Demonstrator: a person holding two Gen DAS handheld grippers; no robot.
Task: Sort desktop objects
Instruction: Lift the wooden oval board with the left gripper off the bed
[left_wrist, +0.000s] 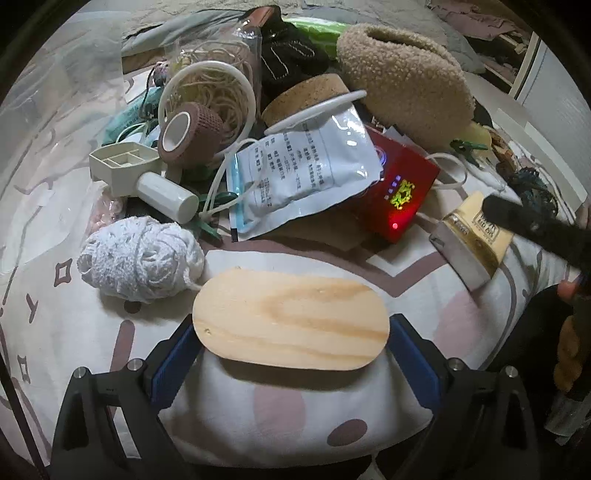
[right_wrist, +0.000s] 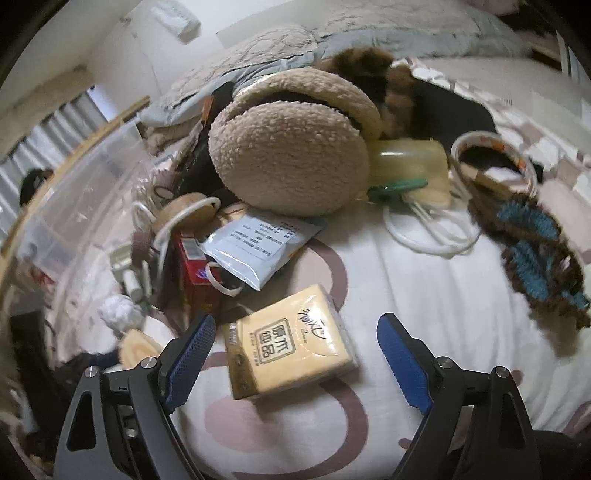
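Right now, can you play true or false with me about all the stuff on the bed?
1. The wooden oval sits between the left gripper fingers. True.
2. The right gripper is squeezing the yellow tissue pack. False: its jaws stand apart, clear of the pack.
3. The red box has a light glowing. True.
4. The fluffy slipper is bright blue. False: it is tan.

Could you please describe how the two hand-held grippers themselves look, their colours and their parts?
Both look alike. The left gripper and the right gripper have black frames with cut-out openings and silver round bolts. Their fingers carry blue pads with a fine ribbed texture. No cables or markings are visible.
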